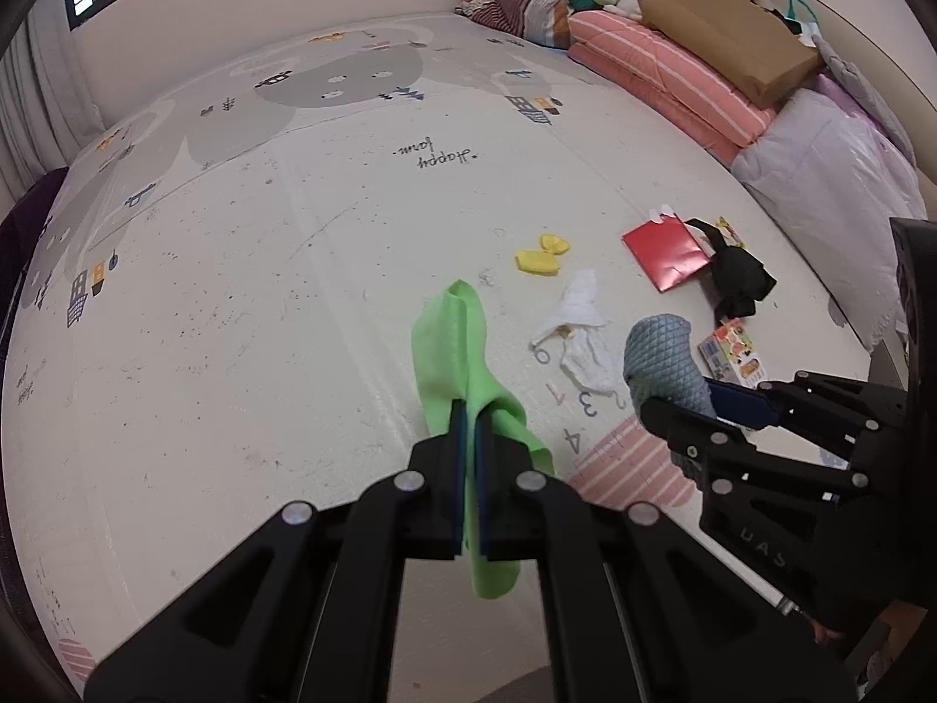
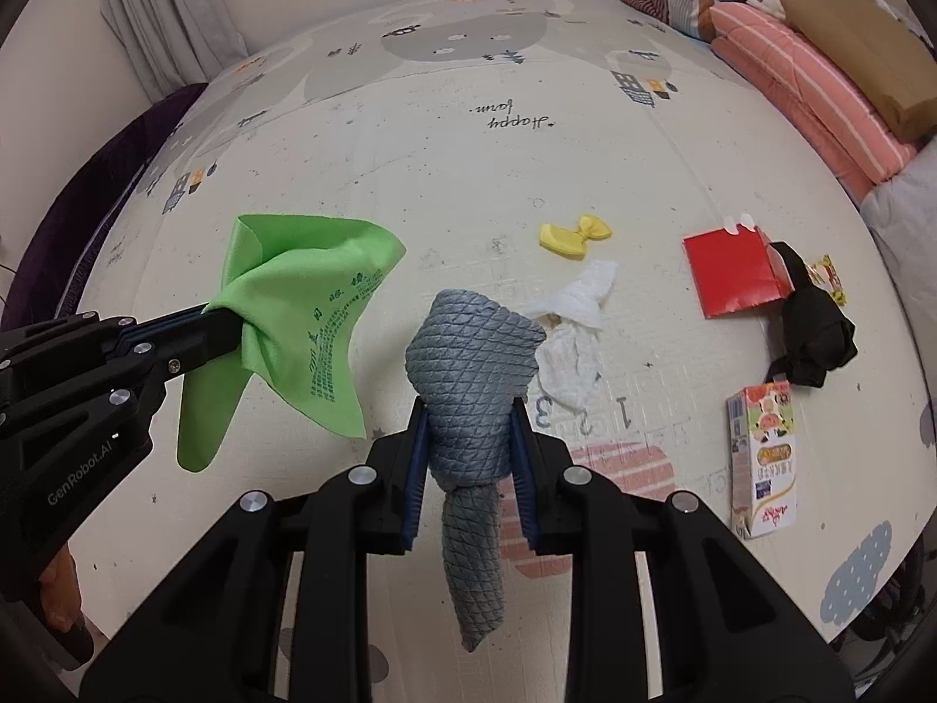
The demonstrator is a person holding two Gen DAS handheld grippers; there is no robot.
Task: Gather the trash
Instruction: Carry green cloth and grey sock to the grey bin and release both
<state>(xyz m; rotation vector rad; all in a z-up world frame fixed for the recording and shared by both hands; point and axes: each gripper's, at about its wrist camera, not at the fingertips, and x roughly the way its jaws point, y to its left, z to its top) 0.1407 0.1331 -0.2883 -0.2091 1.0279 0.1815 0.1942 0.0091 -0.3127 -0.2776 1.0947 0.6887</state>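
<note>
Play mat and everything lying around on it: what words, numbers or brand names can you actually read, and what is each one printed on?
"happy farm", upside down: play mat.
"1", "2", "3": play mat, near the white cloth; "4" shows in the left wrist view.
"GenRobot.AI": left hand-held gripper body.
"UAS": right hand-held gripper body, partly cut off.
Green cloth: printed lines, too small to read.
Carton: print too blurred to read.

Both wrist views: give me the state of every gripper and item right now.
Left gripper: shut on green cloth.
Right gripper: shut on grey cloth.
White tissue: crumpled on mat.
Red bag: lying flat.
Carton: lying on its side.
Black cloth: bunched.
Yellow bow: on mat.
</note>
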